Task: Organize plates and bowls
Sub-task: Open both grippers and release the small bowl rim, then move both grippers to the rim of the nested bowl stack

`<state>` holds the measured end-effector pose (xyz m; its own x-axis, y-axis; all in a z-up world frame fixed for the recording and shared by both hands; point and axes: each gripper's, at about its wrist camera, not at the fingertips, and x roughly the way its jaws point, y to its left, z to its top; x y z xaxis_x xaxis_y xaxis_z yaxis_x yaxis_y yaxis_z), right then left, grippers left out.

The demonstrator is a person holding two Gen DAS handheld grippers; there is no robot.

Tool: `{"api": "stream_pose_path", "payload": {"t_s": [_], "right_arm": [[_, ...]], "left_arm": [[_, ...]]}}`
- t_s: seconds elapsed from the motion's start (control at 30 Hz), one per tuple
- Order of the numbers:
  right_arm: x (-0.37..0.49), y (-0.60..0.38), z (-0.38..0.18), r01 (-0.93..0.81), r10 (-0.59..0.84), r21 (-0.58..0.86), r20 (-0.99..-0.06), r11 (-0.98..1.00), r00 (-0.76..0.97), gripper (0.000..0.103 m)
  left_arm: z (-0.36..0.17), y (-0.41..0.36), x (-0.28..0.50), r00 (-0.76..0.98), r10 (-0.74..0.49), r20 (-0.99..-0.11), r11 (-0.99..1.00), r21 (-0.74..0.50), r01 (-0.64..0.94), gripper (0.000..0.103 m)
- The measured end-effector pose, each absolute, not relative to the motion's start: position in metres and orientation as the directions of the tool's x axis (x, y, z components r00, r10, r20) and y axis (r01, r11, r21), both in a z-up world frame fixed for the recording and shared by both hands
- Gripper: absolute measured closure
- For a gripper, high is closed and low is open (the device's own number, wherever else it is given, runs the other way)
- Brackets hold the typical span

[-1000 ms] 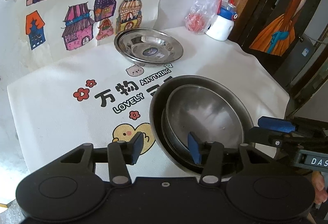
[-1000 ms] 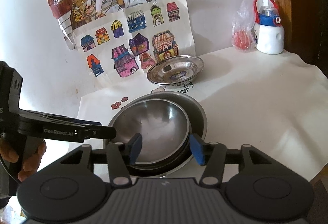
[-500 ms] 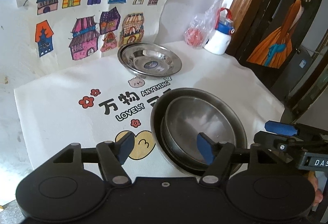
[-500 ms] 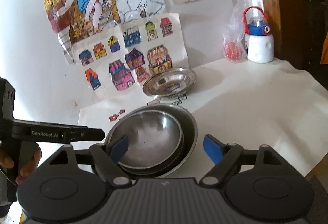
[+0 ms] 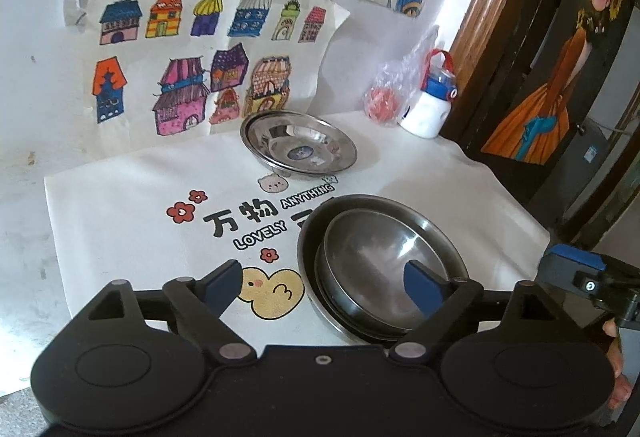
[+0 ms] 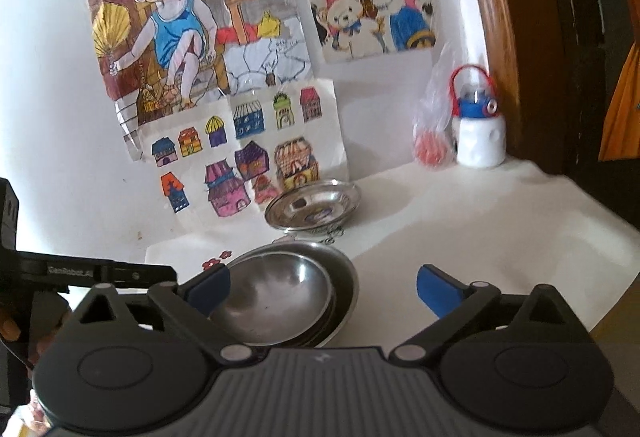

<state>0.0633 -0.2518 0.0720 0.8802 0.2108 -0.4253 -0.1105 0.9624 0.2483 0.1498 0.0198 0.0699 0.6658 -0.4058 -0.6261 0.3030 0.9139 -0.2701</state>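
Note:
A steel bowl (image 5: 376, 261) sits nested inside a larger steel plate (image 5: 440, 229) near the table's front; the stack also shows in the right wrist view (image 6: 276, 293). A second shallow steel plate (image 5: 298, 153) (image 6: 314, 207) stands further back by the wall drawings. My left gripper (image 5: 324, 285) is open and empty, raised above the stack's near left rim. My right gripper (image 6: 324, 287) is open and empty, held above the stack's near right side. Its blue fingertip (image 5: 570, 263) shows at the right edge of the left wrist view.
The table (image 5: 420, 173) wears a white cloth with a printed duck and lettering (image 5: 264, 217). A white bottle with a blue cap (image 5: 430, 105) (image 6: 478, 137) and a plastic bag with something red (image 5: 384, 101) stand at the back right. Drawings hang on the wall behind.
Both grippers have opened wider and pulled up and back from the nested bowl and plate, which stay in place on the table.

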Motion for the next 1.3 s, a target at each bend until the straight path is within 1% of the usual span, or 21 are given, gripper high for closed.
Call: {"api": "stream_pose_path", "payload": {"t_s": [0.07, 0.2, 0.37, 0.47, 0.67, 0.77, 0.9, 1.17, 1.3], "right_arm": [[0.058, -0.251, 0.071, -0.11, 0.199, 0.231, -0.409, 0.967, 0.891, 0.0], [0.047, -0.248, 0.066, -0.096, 0.164, 0.189, -0.39, 0.977, 0.906, 0.0], [0.033, -0.239, 0.056, -0.063, 0.11, 0.139, -0.361, 0.988, 0.926, 0.0], [0.024, -0.234, 0.046, -0.029, 0.071, 0.131, -0.337, 0.991, 0.939, 0.0], [0.013, -0.229, 0.019, 0.05, 0.007, 0.152, -0.355, 0.987, 0.935, 0.0], [0.011, -0.229, 0.009, 0.086, -0.017, 0.173, -0.363, 0.981, 0.931, 0.0], [0.016, -0.231, -0.001, 0.094, 0.001, 0.229, -0.383, 0.969, 0.924, 0.0], [0.044, -0.233, -0.001, 0.142, -0.045, 0.212, -0.406, 0.967, 0.913, 0.0], [0.06, -0.238, 0.002, 0.153, -0.047, 0.228, -0.415, 0.962, 0.908, 0.0]], "left_arm": [[0.07, 0.022, 0.145, 0.687, -0.396, -0.609, 0.918, -0.266, 0.293, 0.005], [0.067, 0.027, 0.135, 0.73, -0.365, -0.578, 0.931, -0.248, 0.268, 0.002], [0.057, 0.035, 0.124, 0.764, -0.323, -0.558, 0.944, -0.248, 0.218, 0.001], [0.05, 0.037, 0.115, 0.799, -0.272, -0.536, 0.959, -0.223, 0.177, 0.001], [0.033, 0.037, 0.096, 0.842, -0.188, -0.506, 0.978, -0.174, 0.114, 0.001], [0.029, 0.036, 0.093, 0.847, -0.158, -0.507, 0.984, -0.151, 0.092, 0.001], [0.025, 0.035, 0.093, 0.845, -0.147, -0.514, 0.986, -0.143, 0.084, 0.001], [0.017, 0.037, 0.107, 0.829, -0.122, -0.546, 0.988, -0.146, 0.049, 0.001], [0.016, 0.037, 0.119, 0.82, -0.117, -0.561, 0.989, -0.142, 0.043, 0.001]]}}
